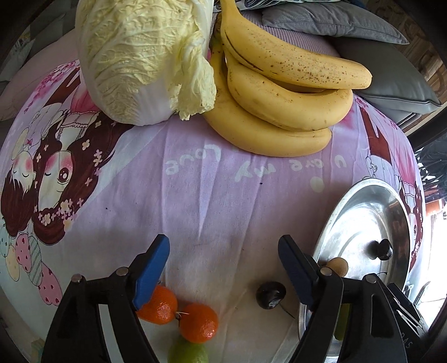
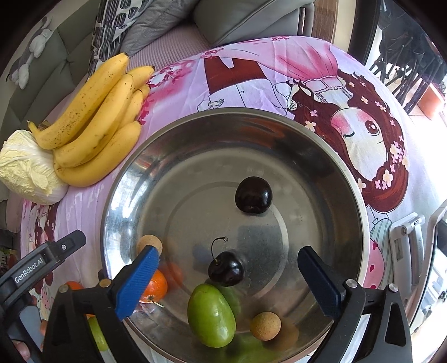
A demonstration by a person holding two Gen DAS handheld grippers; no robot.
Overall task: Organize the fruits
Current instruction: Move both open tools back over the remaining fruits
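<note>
Hanging over the steel plate (image 2: pixel 279 134), the right gripper (image 2: pixel 227 268) has its blue-padded jaws spread wide with nothing clamped; a stemmed cherry (image 2: pixel 226 268) lies loose on the plate between them, clear of both pads. At 6 o'clock from that cherry sits a green fruit (image 2: pixel 211 315), touching it or nearly so, and a small tan fruit (image 2: pixel 265 325) rests just beside the green one at 3 o'clock. An orange (image 2: pixel 156 287) lies near the plate's rim at 9 o'clock, partly behind the left pad, with a second tan fruit (image 2: pixel 148 243) above it. A second cherry (image 2: pixel 253 195), without a visible stem, sits further in at 12 o'clock.

In the left wrist view, the left gripper (image 1: pixel 223 268) also stands open and empty over the pink cartoon cloth (image 1: pixel 212 201). Two oranges (image 1: pixel 160 307) (image 1: pixel 199 322) lie on the cloth near its left finger, joined by a twig, with a lime (image 1: pixel 188 351) at 6 o'clock from them. A dark cherry (image 1: pixel 271 294) rests on the cloth beside the right finger, just off the plate's edge.

Further off, at 12 o'clock, a bunch of bananas (image 1: pixel 279 92) lies against a cabbage (image 1: pixel 139 55) to its left. Grey cushions (image 1: pixel 335 25) sit beyond.
</note>
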